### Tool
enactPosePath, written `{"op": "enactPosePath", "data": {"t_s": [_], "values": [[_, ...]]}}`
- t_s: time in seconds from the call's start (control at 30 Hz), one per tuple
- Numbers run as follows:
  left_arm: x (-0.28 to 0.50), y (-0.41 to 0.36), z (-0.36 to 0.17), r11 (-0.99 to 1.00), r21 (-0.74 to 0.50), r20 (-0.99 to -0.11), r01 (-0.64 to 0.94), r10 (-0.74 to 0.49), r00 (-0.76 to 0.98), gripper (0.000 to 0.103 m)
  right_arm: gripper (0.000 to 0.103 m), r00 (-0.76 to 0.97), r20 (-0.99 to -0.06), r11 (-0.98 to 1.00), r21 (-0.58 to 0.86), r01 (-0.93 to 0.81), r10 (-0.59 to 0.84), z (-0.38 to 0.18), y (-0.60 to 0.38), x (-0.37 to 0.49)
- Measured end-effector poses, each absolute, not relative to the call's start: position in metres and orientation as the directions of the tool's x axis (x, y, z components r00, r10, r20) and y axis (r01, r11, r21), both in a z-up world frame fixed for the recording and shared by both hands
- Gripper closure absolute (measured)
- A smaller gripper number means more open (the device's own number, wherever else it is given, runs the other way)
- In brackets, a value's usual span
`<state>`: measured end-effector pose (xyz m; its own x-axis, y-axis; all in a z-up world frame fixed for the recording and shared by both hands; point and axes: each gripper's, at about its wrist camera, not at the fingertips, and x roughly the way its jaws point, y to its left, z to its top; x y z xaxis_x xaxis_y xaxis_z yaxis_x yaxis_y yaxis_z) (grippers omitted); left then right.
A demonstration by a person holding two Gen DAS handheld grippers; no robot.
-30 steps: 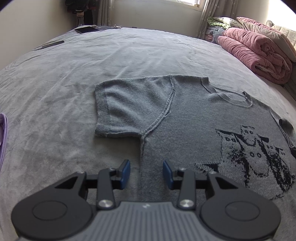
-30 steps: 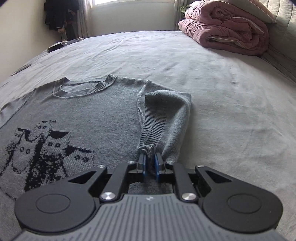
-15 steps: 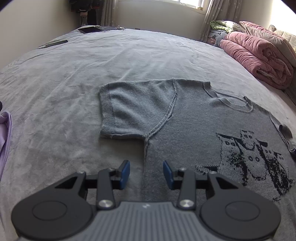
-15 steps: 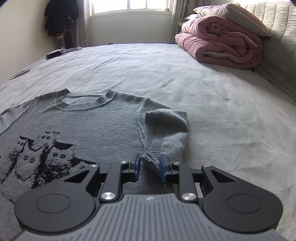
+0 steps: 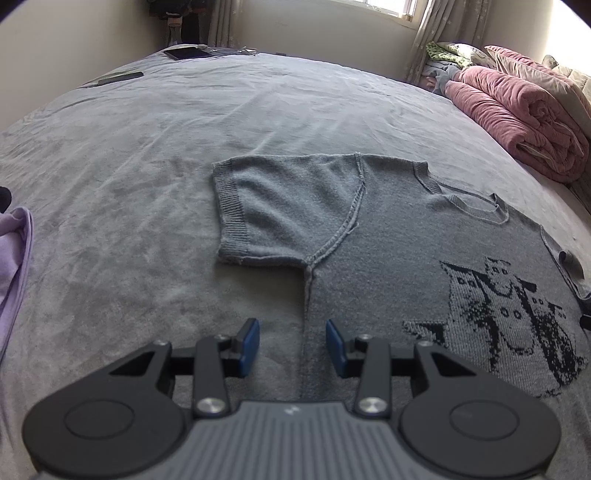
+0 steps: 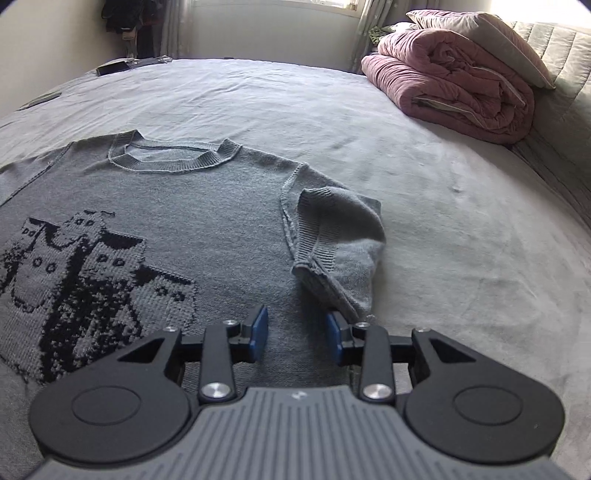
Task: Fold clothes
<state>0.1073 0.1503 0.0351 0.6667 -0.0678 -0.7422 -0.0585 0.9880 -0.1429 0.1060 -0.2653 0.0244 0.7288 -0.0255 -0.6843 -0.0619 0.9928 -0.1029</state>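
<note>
Flat on the grey bed (image 5: pixel 155 155) lies a grey knitted short-sleeved sweater (image 5: pixel 388 251), front up, with a dark cat pattern (image 6: pixel 77 273) across its chest and a ribbed neckline (image 6: pixel 173 158) toward the far side.

Both handheld tools tilt downward toward the bed, low over the near part of the garment.

The left gripper (image 5: pixel 291 345) points along the sweater's side seam (image 5: pixel 308 306), which runs up between its two blue pads to the armpit. Its jaws stand partly open, with clear gaps on either side of the seam, so nothing is gripped. Ahead of it the left sleeve (image 5: pixel 280 206) is spread out flat, its ribbed cuff toward the left of that view.

The right gripper (image 6: pixel 295 338) sits over the other side of the sweater. Its jaws are opening, and no cloth is pinched between the pads. The right sleeve (image 6: pixel 332 243) is folded back on itself in a loose bunch, ribbed cuff showing; its lowest corner droops beside the right-hand pad (image 6: pixel 332 338), and I cannot tell whether it touches the pad's outer edge.

Well apart from the sweater, a rolled pink quilt (image 6: pixel 454 81) rests near the far right edge of the bed, with a pillow (image 6: pixel 484 33) on top. A lilac cloth (image 5: pixel 13 258) shows at the left edge of the left view, and a dark tablet (image 5: pixel 186 53) lies at the far corner of the bed.
</note>
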Motion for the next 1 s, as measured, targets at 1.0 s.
{"op": "enactPosePath", "data": {"t_s": [1.0], "values": [[0.095,0.159,0.034,0.986,-0.158,-0.753,-0.045,-0.091,0.651,0.058,0.052,0.639,-0.756,0.947,-0.085,-0.31,0.141,0.024,-0.209,0.075]]}}
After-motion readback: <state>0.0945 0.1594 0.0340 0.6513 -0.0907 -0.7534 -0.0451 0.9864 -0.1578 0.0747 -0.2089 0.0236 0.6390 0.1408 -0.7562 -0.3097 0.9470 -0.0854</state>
